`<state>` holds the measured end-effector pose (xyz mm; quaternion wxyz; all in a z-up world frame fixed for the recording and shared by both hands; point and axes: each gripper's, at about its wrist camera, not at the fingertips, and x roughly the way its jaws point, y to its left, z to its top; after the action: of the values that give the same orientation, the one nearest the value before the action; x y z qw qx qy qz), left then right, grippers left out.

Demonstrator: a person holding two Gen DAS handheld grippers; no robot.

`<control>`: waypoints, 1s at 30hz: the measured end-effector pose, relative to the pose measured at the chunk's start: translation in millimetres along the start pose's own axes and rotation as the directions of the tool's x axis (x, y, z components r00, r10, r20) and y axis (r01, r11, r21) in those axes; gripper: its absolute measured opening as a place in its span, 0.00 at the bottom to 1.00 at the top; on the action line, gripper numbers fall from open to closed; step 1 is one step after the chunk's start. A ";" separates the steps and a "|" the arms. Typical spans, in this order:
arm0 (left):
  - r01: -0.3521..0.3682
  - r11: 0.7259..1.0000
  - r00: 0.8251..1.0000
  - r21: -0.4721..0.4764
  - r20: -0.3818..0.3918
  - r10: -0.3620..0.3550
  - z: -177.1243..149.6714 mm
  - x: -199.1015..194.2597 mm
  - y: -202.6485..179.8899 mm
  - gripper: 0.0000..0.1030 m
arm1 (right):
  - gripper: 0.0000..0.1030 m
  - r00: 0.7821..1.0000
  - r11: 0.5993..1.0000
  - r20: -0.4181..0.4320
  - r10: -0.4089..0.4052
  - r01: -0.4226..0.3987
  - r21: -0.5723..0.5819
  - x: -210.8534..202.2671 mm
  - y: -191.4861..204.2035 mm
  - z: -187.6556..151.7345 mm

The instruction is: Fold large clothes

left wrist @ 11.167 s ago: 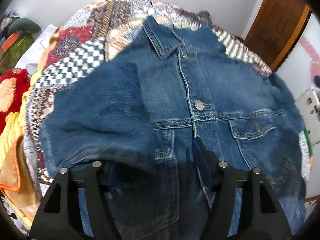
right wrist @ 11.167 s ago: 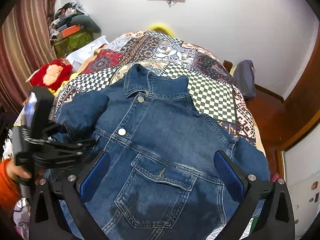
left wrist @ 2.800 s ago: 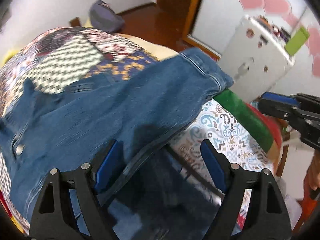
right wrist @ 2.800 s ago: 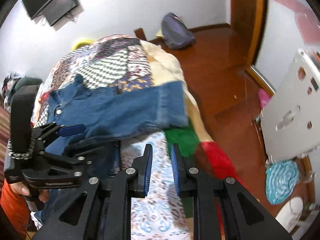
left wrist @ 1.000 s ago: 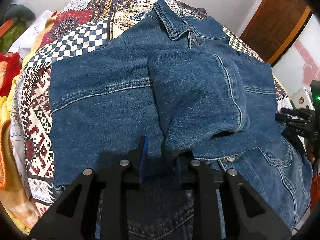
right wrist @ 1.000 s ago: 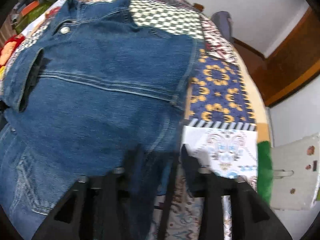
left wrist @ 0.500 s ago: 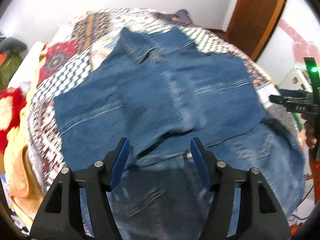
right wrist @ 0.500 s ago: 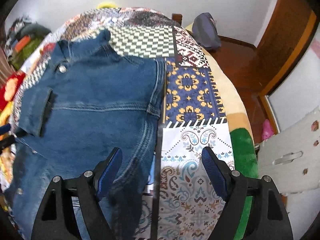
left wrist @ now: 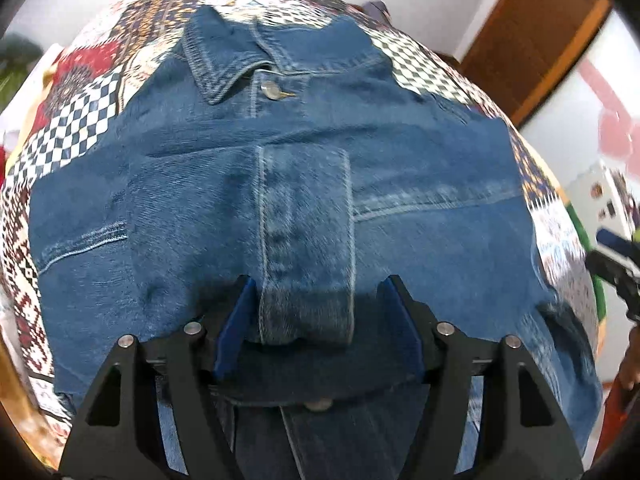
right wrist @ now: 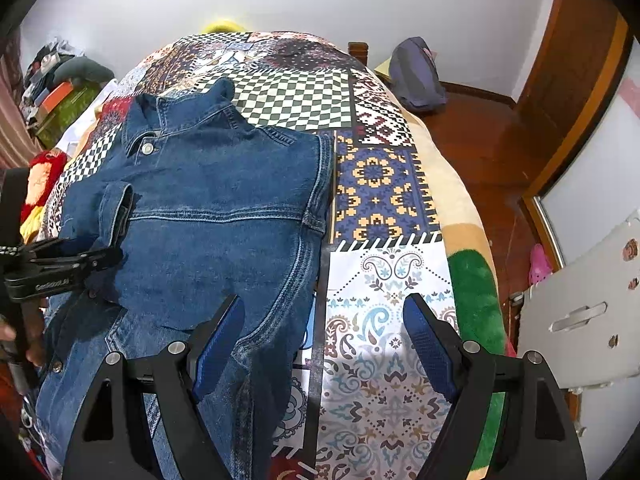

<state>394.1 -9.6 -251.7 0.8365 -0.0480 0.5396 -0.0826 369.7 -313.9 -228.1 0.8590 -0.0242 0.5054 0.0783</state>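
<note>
A blue denim jacket [left wrist: 420,248] lies front up on the patchwork bed cover [left wrist: 84,120], collar at the far end, both sleeves folded across the chest. A sleeve cuff [left wrist: 306,236] lies on top in the middle. My left gripper [left wrist: 316,320] is open, its jaws either side of the cuff end, just above it. In the right wrist view the jacket [right wrist: 224,208] fills the left half. My right gripper [right wrist: 324,340] is open and empty over the jacket's right side seam and the bed cover [right wrist: 380,184]. The left gripper [right wrist: 96,258] shows at the left there.
A wooden door [right wrist: 576,80] and red-brown floor are to the right of the bed. A purple bag [right wrist: 416,74] sits on the floor by the wall. A white appliance [right wrist: 588,312] stands at right. Piled clothes and a red toy [right wrist: 40,184] lie left.
My left gripper has moved in low over the folded sleeve cuff and stays open. My right gripper has stayed open and lifted back slightly from the jacket's right edge.
</note>
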 end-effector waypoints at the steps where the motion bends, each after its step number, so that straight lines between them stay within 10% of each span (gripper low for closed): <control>1: -0.024 1.000 1.000 -0.008 0.009 0.024 0.8 1.3 2.5 0.49 | 0.77 1.000 1.000 -0.002 0.001 -0.001 0.008 0.9 -1.1 1.1; 6: 0.008 0.999 1.000 -0.052 0.025 -0.007 2.4 -7.7 18.7 0.31 | 0.77 1.000 0.999 -0.001 0.031 -0.031 0.043 1.0 -2.6 5.2; 18: 0.028 0.982 0.981 -0.185 0.192 0.009 -10.3 -100.3 106.3 0.30 | 0.77 1.000 0.999 -0.004 0.022 -0.022 0.035 5.1 9.8 12.7; 30: -0.090 0.923 0.992 -0.373 0.051 0.117 -64.5 -76.8 212.3 0.29 | 0.77 1.000 1.000 -0.006 0.012 -0.012 -0.009 9.3 40.0 20.3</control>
<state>322.7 213.9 -245.6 0.8345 -0.1792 0.5168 0.0666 385.4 -271.0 -224.8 0.8570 -0.0251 0.5076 0.0856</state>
